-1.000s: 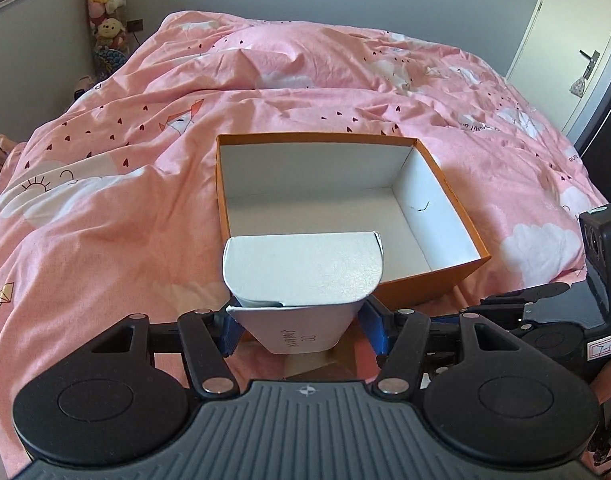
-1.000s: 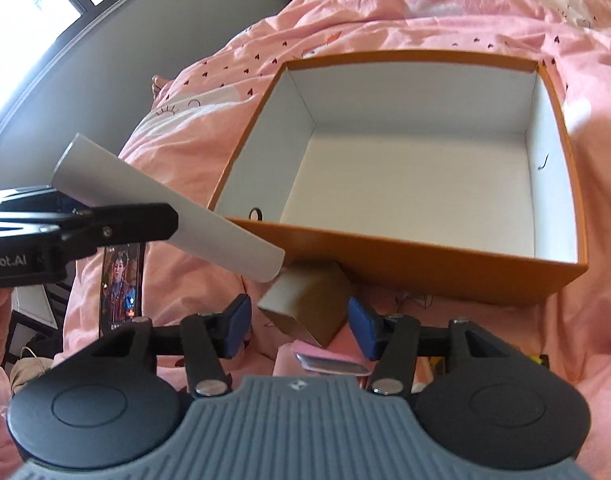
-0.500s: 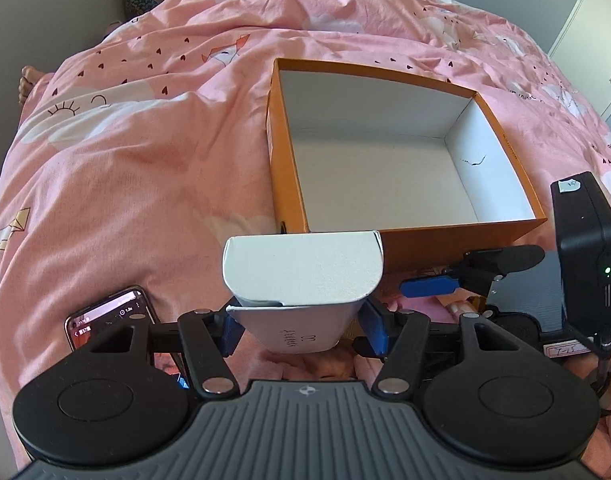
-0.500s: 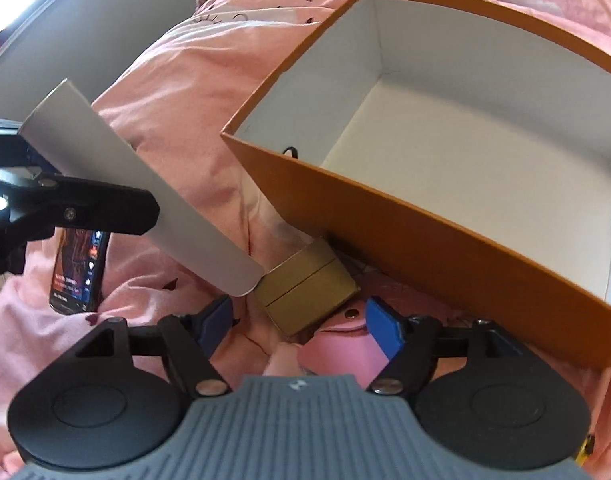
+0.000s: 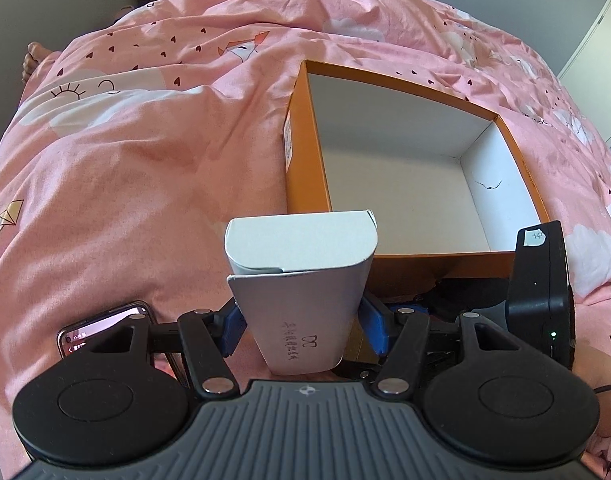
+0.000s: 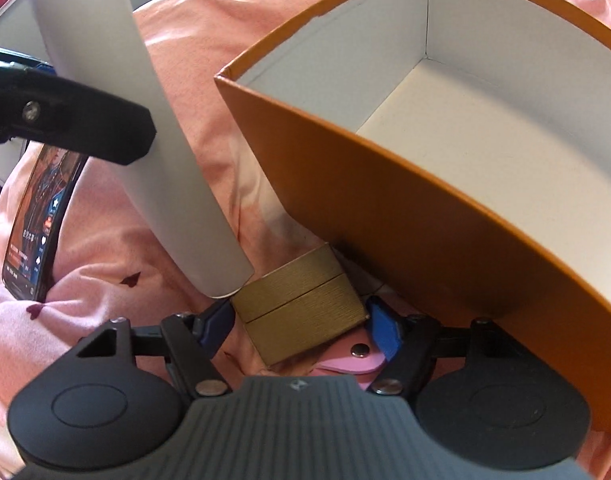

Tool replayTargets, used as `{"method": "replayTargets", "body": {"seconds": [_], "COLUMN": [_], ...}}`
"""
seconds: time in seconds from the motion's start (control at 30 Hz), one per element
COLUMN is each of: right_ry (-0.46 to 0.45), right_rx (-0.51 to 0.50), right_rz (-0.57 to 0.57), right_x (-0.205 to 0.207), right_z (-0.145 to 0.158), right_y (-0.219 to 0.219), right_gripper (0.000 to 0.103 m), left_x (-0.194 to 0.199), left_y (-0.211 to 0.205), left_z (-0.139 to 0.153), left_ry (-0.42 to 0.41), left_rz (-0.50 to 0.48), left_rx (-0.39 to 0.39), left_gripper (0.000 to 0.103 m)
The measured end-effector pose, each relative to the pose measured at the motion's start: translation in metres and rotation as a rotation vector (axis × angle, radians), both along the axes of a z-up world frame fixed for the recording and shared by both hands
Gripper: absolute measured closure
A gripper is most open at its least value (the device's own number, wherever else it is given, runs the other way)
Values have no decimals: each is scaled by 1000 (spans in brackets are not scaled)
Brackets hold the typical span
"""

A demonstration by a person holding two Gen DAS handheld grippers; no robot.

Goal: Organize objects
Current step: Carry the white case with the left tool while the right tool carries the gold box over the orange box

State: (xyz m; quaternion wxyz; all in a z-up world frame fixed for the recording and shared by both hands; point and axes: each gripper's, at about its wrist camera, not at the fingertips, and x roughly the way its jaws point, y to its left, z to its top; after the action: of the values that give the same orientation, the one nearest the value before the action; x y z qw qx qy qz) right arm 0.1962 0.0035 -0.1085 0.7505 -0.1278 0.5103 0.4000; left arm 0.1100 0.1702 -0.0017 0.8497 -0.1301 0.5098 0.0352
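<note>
Right wrist view: the right gripper straddles the gold box on the bedspread, against the orange box's near wall, whether pinching I cannot tell; it looks light, rigid, best gripped across its flat sides. The left gripper clamps a white carton.

We see pink duvet with dark hearts, white clouds; storage box orange outside, white inside; white carton; gold box; blue finger pads.
</note>
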Motion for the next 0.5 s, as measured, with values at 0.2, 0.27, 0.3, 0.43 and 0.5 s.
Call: {"method": "replayTargets", "body": {"seconds": [0.2,0.27,0.3,0.43,0.5], "right_ry": [-30,-54,-67,-112,-132], "right_rx": [7,4,-1,12,28], "right_rz": [10,8,7,4,-3], "right_x": [-3,-5,-7,-16,-21], "right_z": [12,22,26,51,66], "right_y": [-8,-13,-16,-35,-47], "right_gripper": [32,32,32,32,32], "left_x": [-4,-6,-7,-14,-17], "left_y": [-5,-9,-10,-20,-25], "left_z": [7,12,15,32,41], "left_ry": [-12,-20,-25,-60,-81], "left_rz": [-11,-20,-25,-49,-63], "left_rx": [10,10,9,16,21], "left_gripper": [35,35,35,35,35]}}
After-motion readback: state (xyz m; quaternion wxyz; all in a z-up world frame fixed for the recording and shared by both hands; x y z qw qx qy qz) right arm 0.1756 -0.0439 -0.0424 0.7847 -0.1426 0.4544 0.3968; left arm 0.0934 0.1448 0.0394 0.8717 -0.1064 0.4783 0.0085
